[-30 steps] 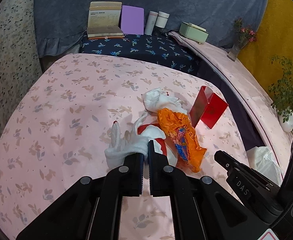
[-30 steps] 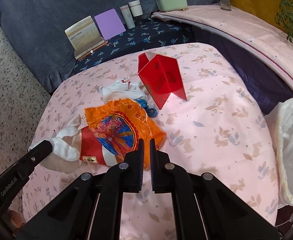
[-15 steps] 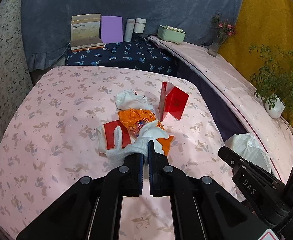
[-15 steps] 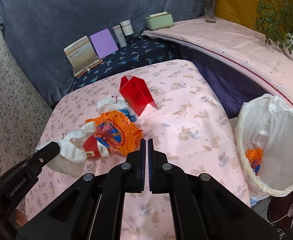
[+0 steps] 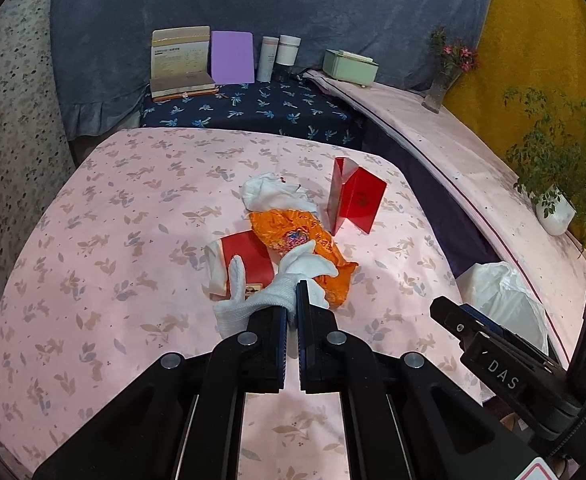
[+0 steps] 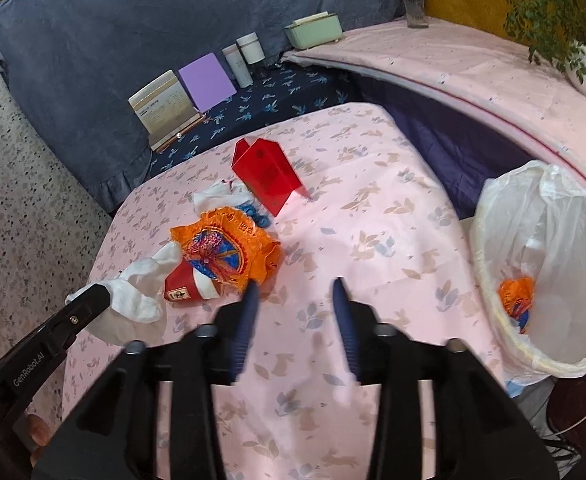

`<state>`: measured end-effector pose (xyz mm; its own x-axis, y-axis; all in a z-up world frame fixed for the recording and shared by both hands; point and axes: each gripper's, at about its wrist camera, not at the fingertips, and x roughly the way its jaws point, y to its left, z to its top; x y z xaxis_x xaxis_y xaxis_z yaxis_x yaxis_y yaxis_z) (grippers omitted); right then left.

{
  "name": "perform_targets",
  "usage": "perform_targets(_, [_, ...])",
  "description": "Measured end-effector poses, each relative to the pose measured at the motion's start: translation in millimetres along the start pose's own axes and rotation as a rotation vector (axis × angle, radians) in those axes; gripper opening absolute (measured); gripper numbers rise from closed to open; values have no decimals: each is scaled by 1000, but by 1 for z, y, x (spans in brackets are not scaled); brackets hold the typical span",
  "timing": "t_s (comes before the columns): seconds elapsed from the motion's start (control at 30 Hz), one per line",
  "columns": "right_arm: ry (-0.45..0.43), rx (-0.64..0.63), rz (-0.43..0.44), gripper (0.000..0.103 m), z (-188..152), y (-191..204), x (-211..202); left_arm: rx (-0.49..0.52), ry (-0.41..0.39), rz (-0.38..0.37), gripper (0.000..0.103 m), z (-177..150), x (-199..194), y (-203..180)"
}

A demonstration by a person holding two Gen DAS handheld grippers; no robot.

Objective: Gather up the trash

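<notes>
White knit fabric of a glove [image 5: 271, 300] is pinched between the closed fingers of the left claw [image 5: 292, 300], its loose fingers draped over a red packet [image 5: 249, 258] and an orange wrapper [image 5: 305, 240] heaped on the pink floral counter [image 5: 113, 240], with a crumpled white tissue [image 5: 273, 194] and a folded red card [image 5: 353, 200] just beyond. The right claw [image 6: 295, 292] hangs wide apart and empty above bare cloth, its left fingertip just beside the orange wrapper's edge. Beside the counter's right edge stands a bin lined with a white bag [image 6: 553, 216], an orange scrap [image 6: 517, 294] lying inside.
</notes>
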<state>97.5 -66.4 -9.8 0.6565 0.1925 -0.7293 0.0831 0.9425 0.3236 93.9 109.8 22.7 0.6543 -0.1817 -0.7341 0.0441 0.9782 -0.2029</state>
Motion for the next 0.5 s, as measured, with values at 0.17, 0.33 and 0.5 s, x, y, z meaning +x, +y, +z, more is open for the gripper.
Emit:
perform_targets(0.17, [67, 12, 30, 41, 0, 10, 36, -23, 16, 27, 3, 1, 11, 21])
perform_targets(0.33, [107, 0, 25, 41, 5, 21, 71, -42, 34, 40, 3, 4, 24, 36])
perform_targets(0.5, [130, 5, 11, 40, 13, 23, 98, -50, 49, 43, 3, 8, 38, 44])
